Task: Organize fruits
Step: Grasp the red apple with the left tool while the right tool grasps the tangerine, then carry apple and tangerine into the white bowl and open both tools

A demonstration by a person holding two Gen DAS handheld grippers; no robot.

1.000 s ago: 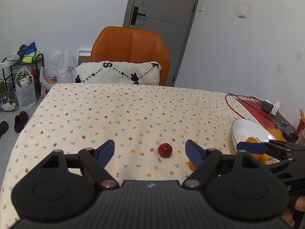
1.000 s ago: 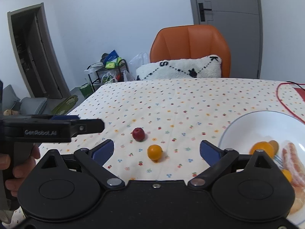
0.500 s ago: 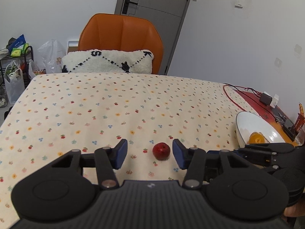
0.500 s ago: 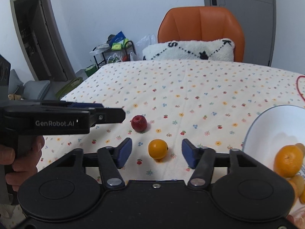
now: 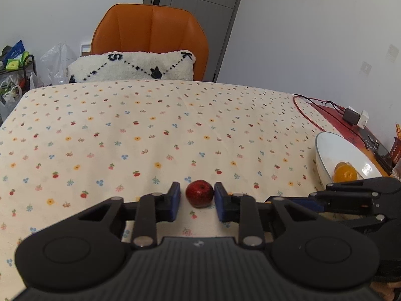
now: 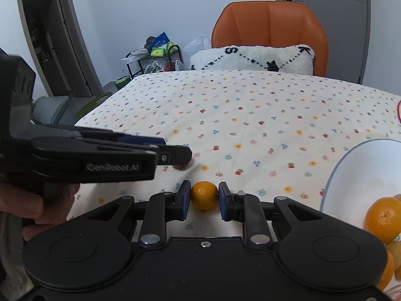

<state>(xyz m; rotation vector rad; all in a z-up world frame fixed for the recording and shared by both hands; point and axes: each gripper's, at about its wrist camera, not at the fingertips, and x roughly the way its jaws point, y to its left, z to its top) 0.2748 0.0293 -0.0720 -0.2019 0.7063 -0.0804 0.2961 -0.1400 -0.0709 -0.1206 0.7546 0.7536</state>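
Note:
On the flower-print tablecloth lies a small dark red fruit, and my left gripper is shut on it, a blue pad against each side. My right gripper is shut on a small orange that rests on the cloth. In the right wrist view the left gripper reaches in from the left, held by a hand, and hides nearly all of the red fruit. A white bowl at the right holds an orange and other fruit.
An orange chair with a white pillow stands behind the table's far edge. Red cable and a charger lie at the far right beside the bowl. A rack with bags stands on the floor at the left.
Both grippers have come forward and down onto the fruits. Their jaws went from wide open to shut, the left around the red fruit, the right around the small orange.

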